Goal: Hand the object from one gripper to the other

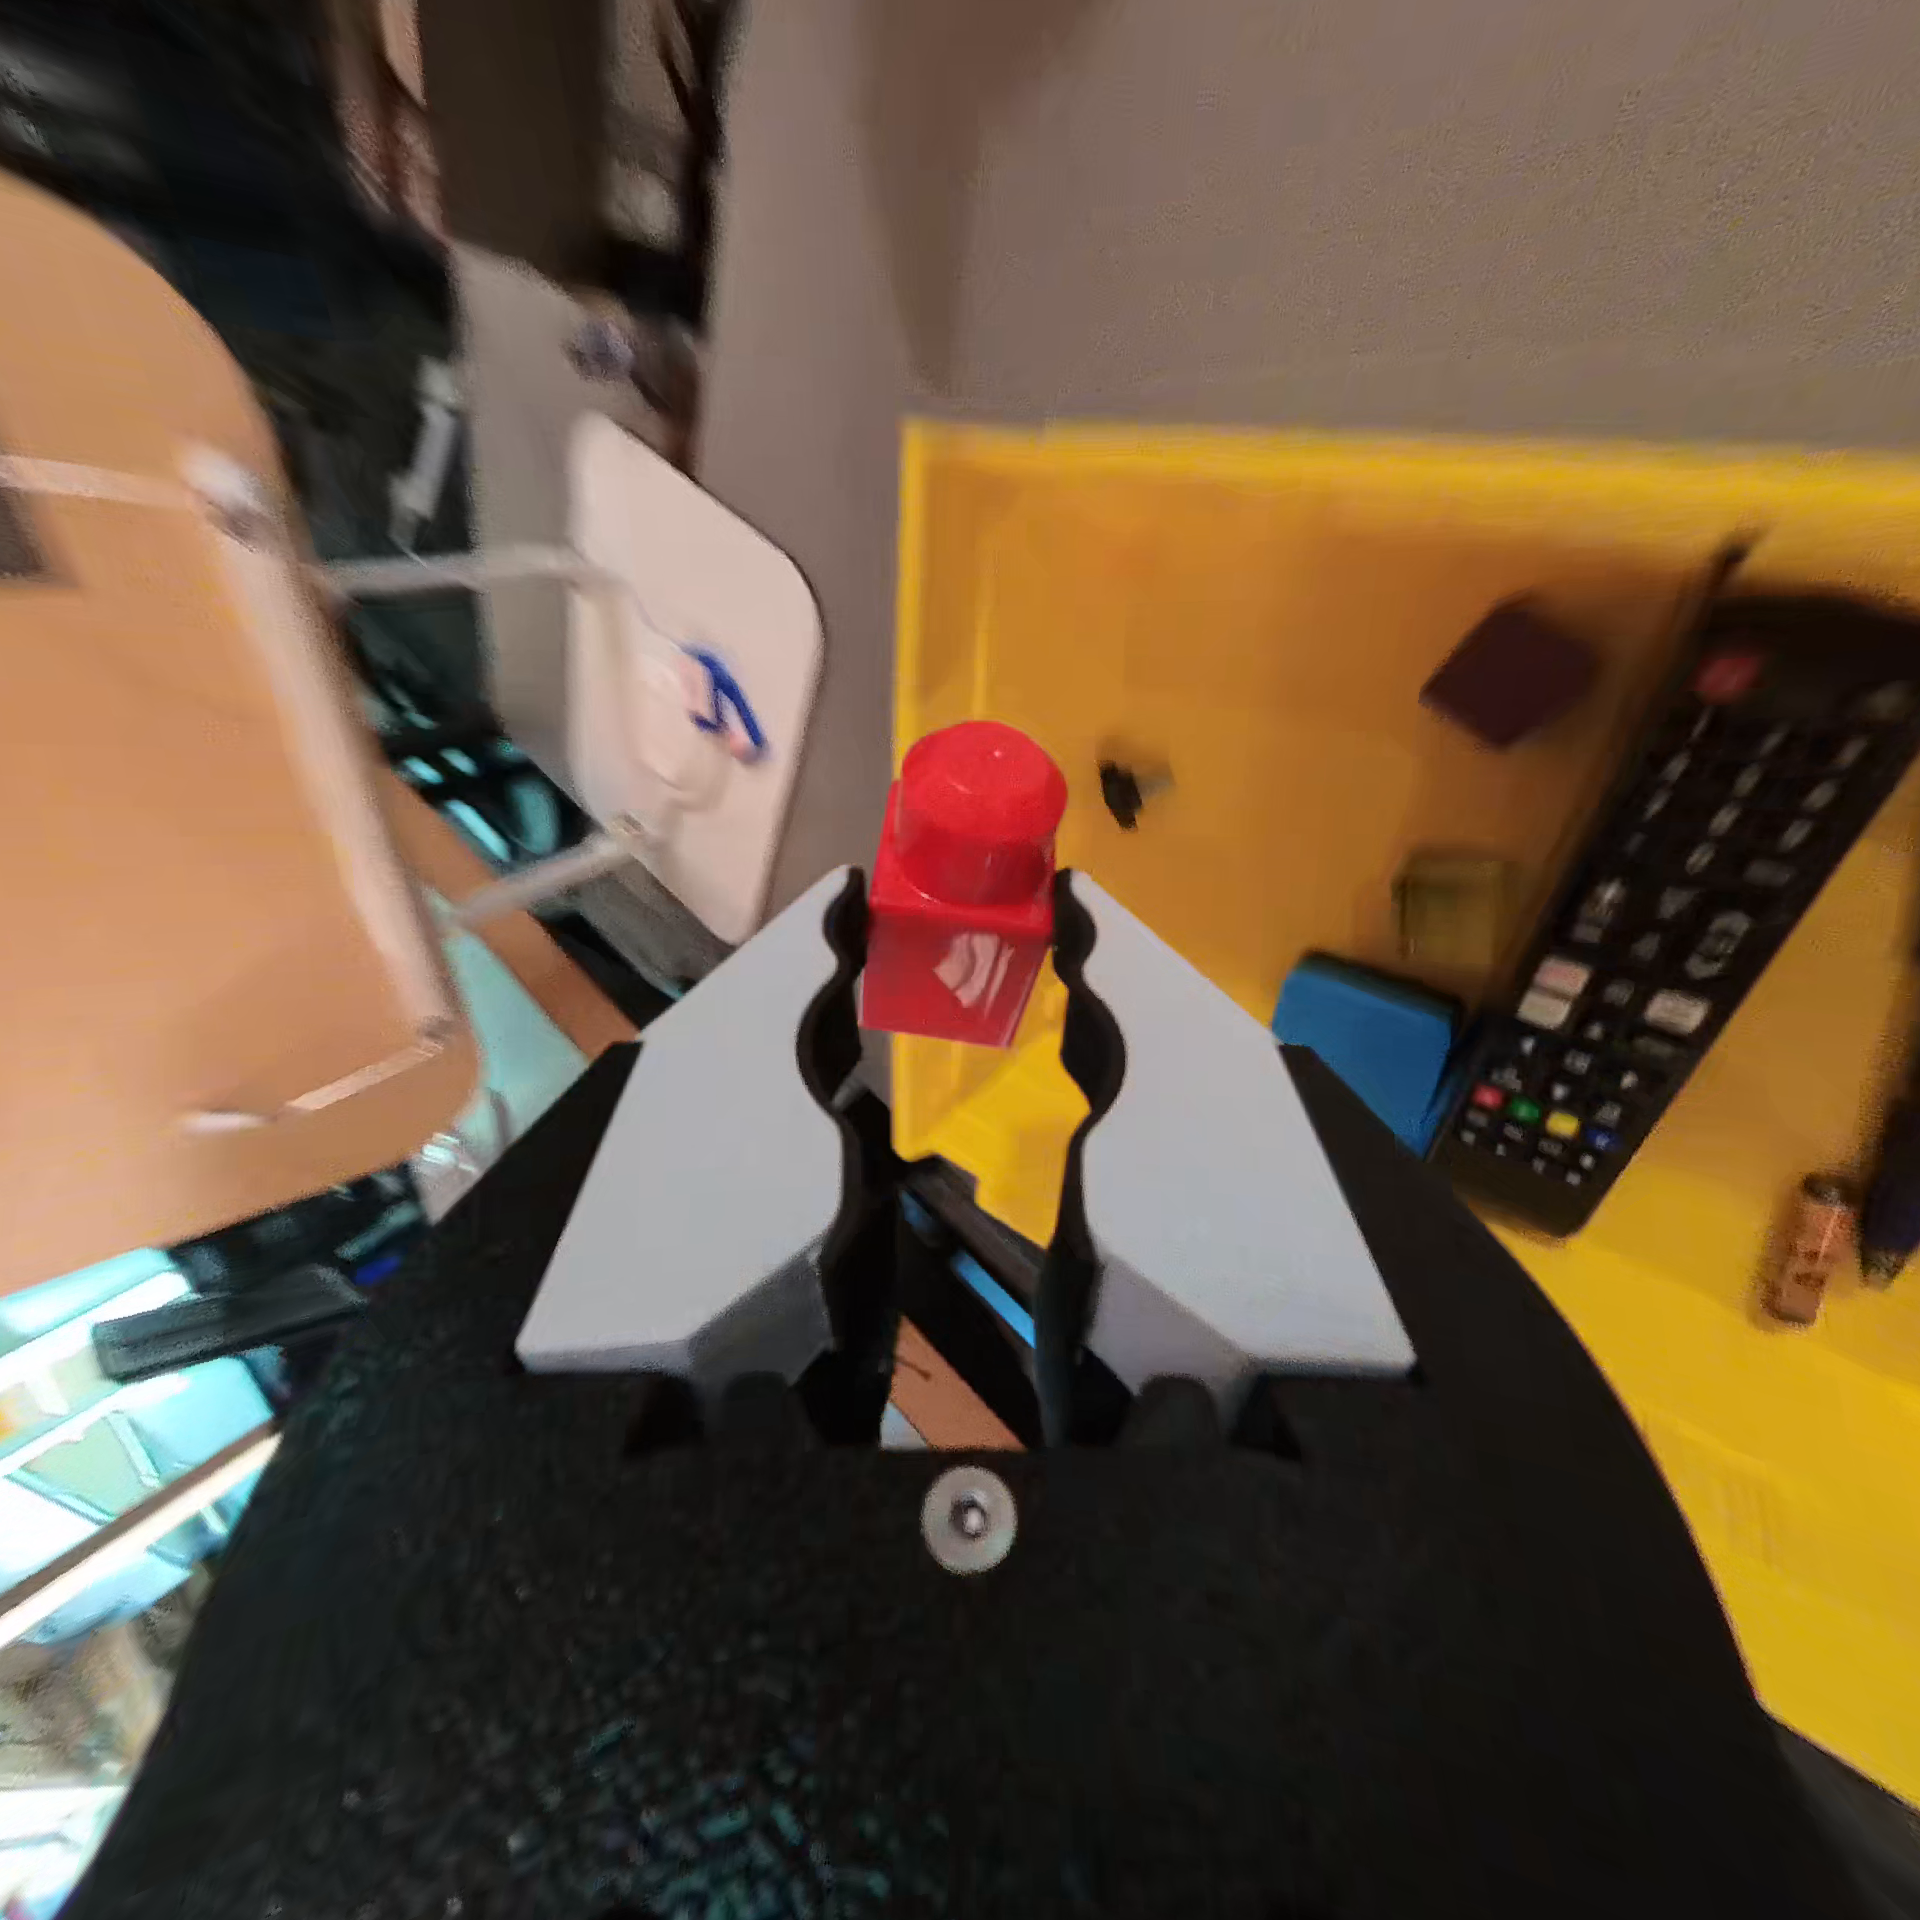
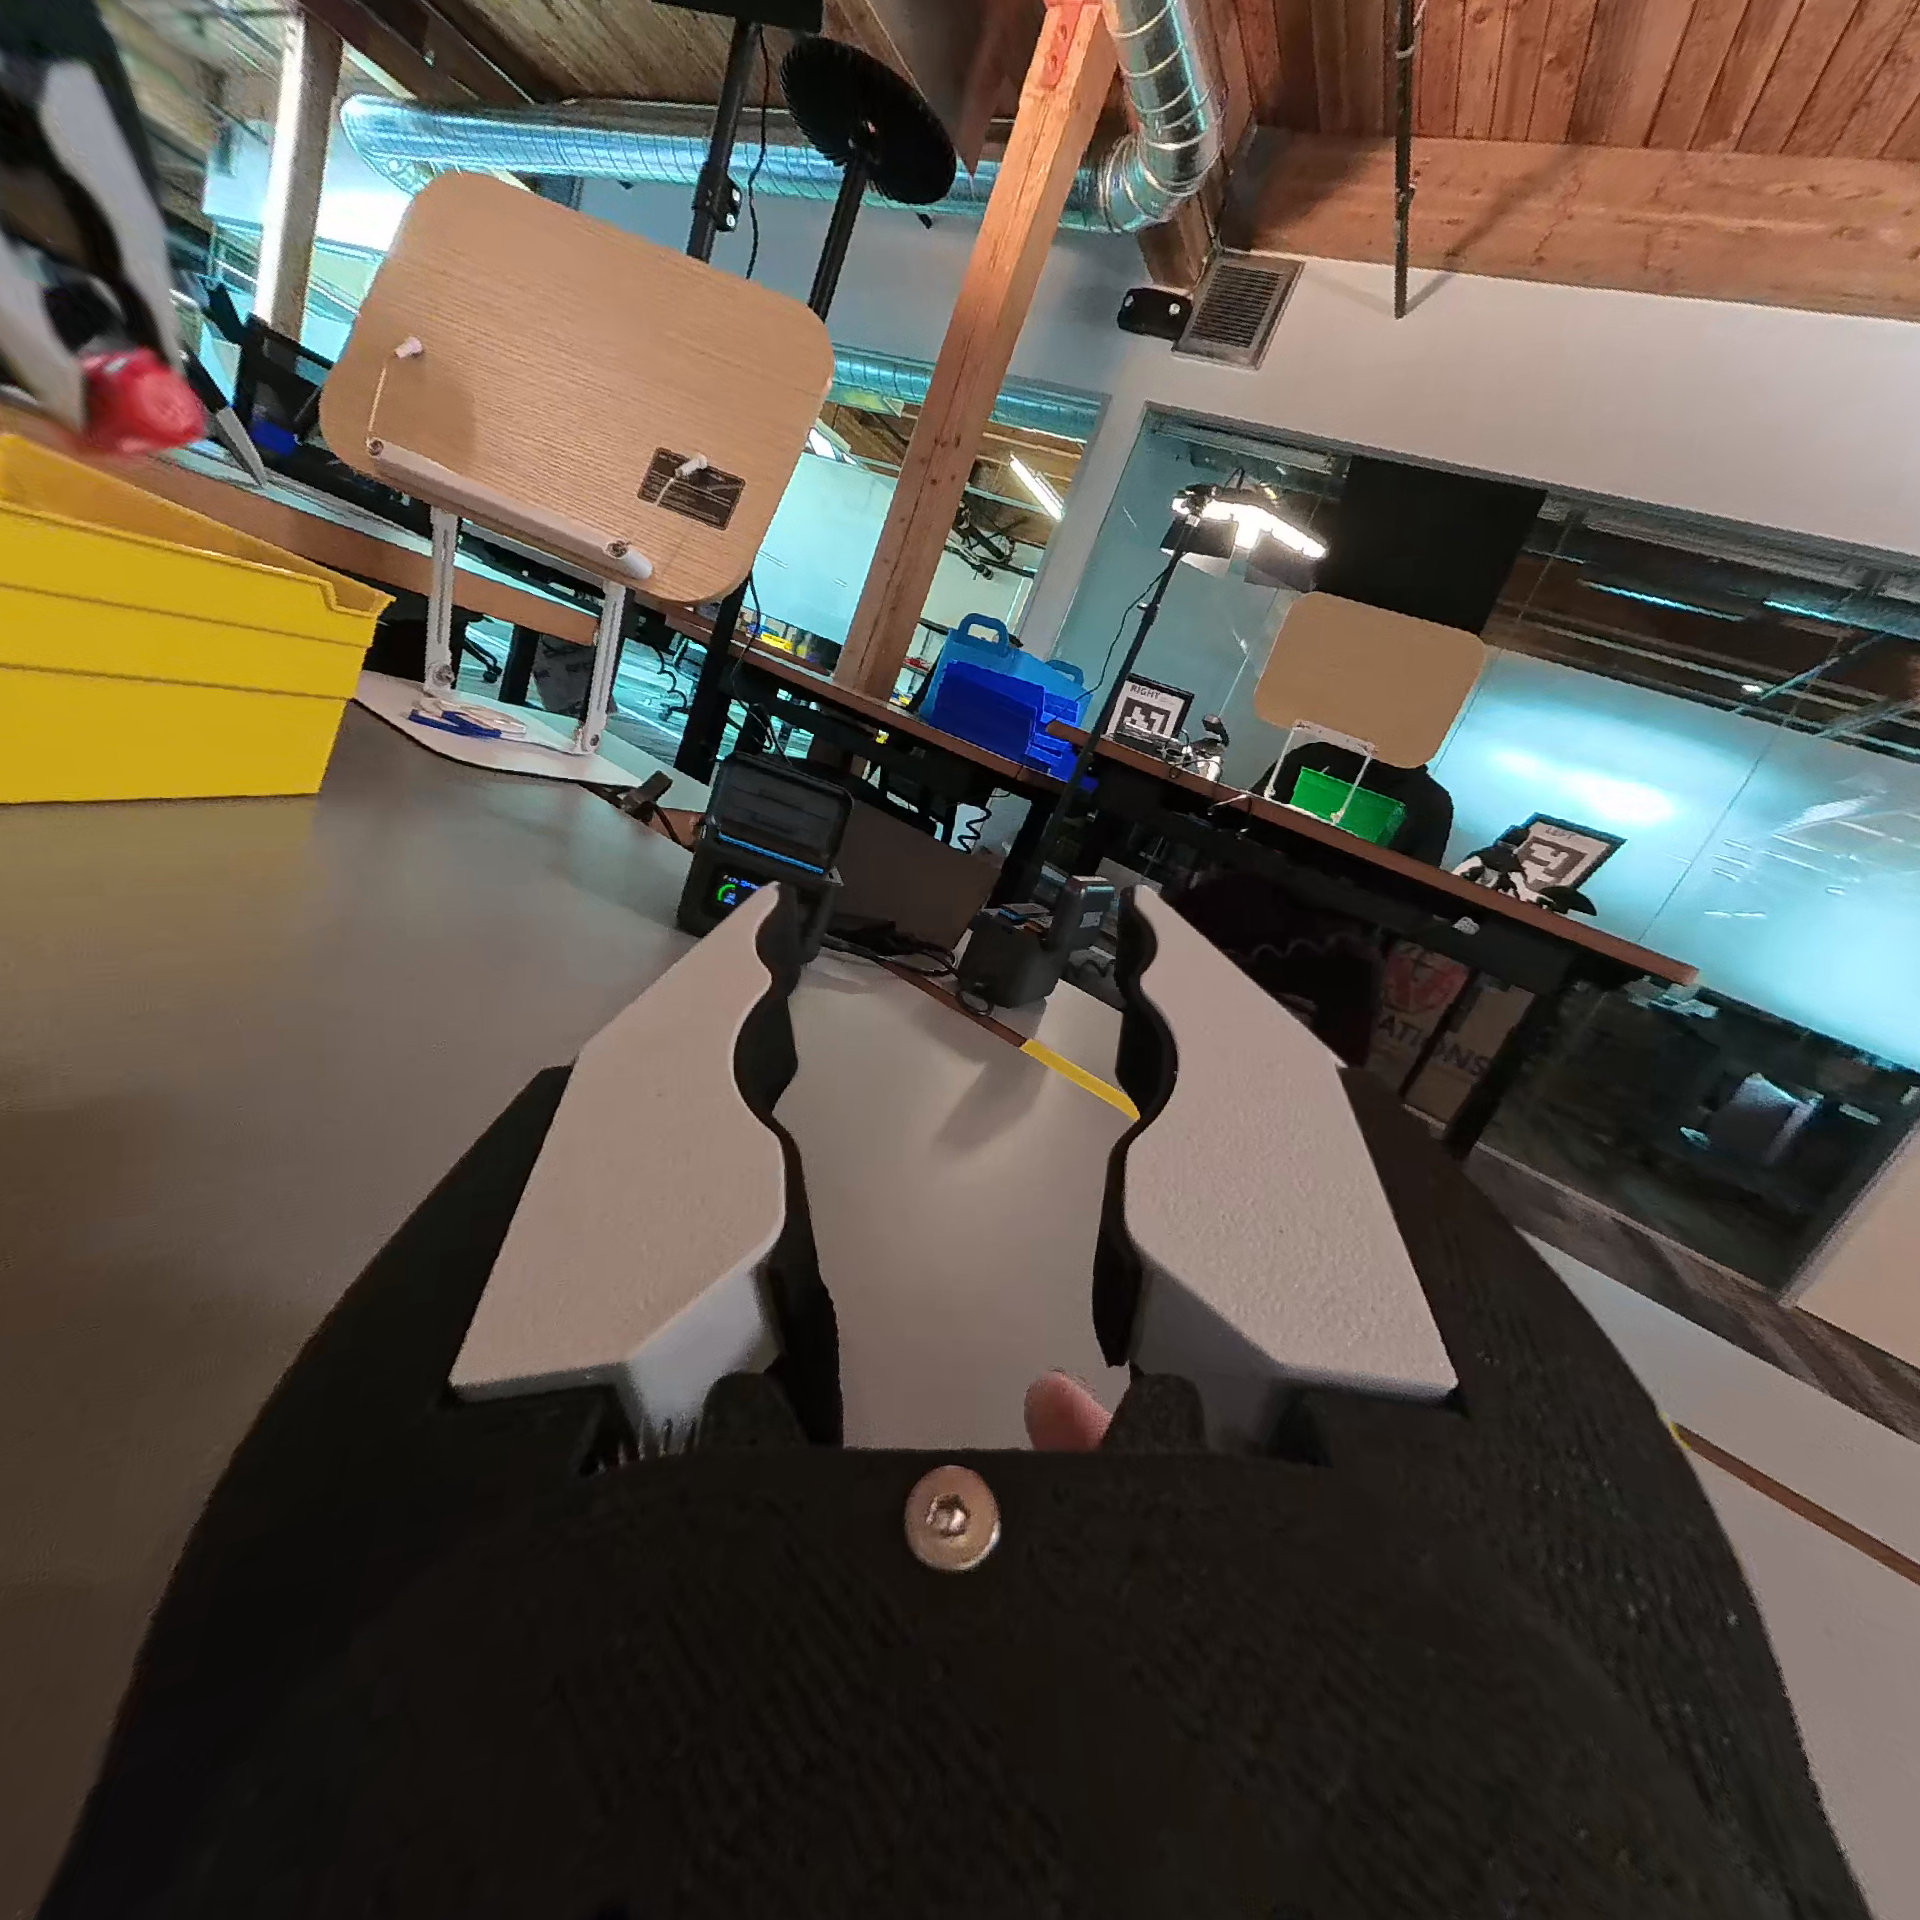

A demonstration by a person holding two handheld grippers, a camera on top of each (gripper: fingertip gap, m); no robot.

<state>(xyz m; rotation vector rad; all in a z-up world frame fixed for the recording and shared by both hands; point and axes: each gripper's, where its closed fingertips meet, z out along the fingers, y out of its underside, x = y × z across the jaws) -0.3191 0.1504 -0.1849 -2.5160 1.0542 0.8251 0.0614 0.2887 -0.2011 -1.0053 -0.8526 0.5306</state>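
The red block (image 1: pixel 961 894) sits pinched at the tips of the left tongs (image 1: pixel 961 904), raised above the yellow bin (image 1: pixel 1143 540). The right tongs (image 2: pixel 951 925) hang spread and empty over the grey worktop (image 2: pixel 260 1039), well apart. A clean handover likely means closing on the exposed stud end before the left tongs release.

The left wrist view looks along its own left claw (image 1: pixel 956 935) steeply down into the yellow bin (image 1: pixel 1195 623), close above it. The right wrist view sits low over the grey surface (image 2: pixel 260 1039), looking level across the room. Both views share the yellow bin (image 2: pixel 156 665) and the wooden board stand (image 2: pixel 582 384), blurred at left in the first.
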